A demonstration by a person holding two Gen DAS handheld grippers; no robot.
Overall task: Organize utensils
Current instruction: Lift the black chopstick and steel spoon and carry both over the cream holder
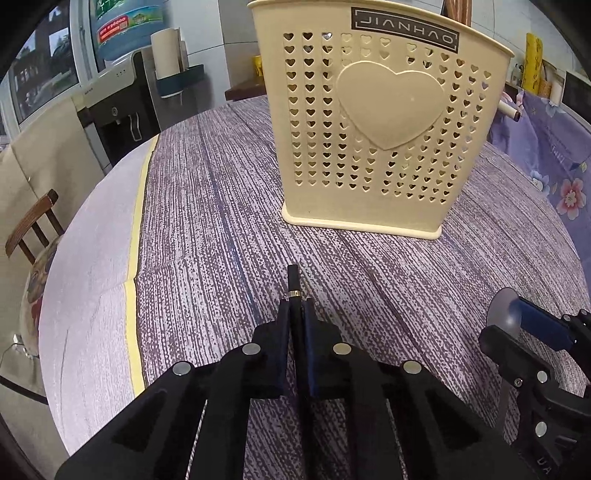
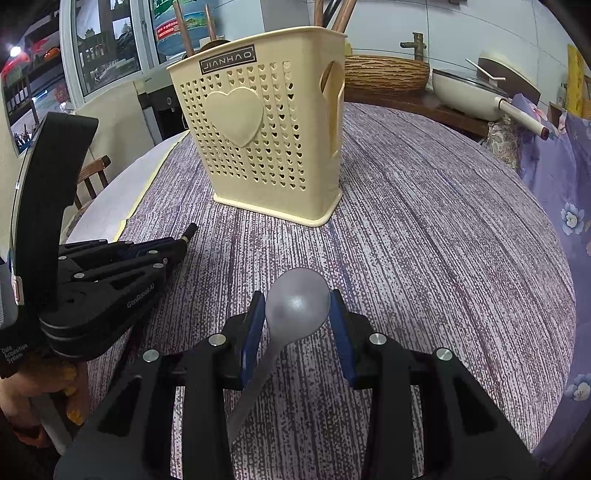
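1. Left gripper (image 1: 295, 314) is clamped on a black chopstick (image 1: 294, 284) with a gold band.
2. Right gripper (image 2: 297, 306) squeezes a grey spoon (image 2: 295, 301) by its bowl.
3. The cream JIANHAO utensil holder (image 2: 266, 147) stands mid-table (image 2: 424, 240), wooden handles (image 2: 340, 16) inside.

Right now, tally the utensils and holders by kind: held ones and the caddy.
Spoon, in the right gripper: 1
Black chopsticks, in the left gripper; one or a pair, cannot tell: 1
Cream utensil caddy: 1
Total: 3
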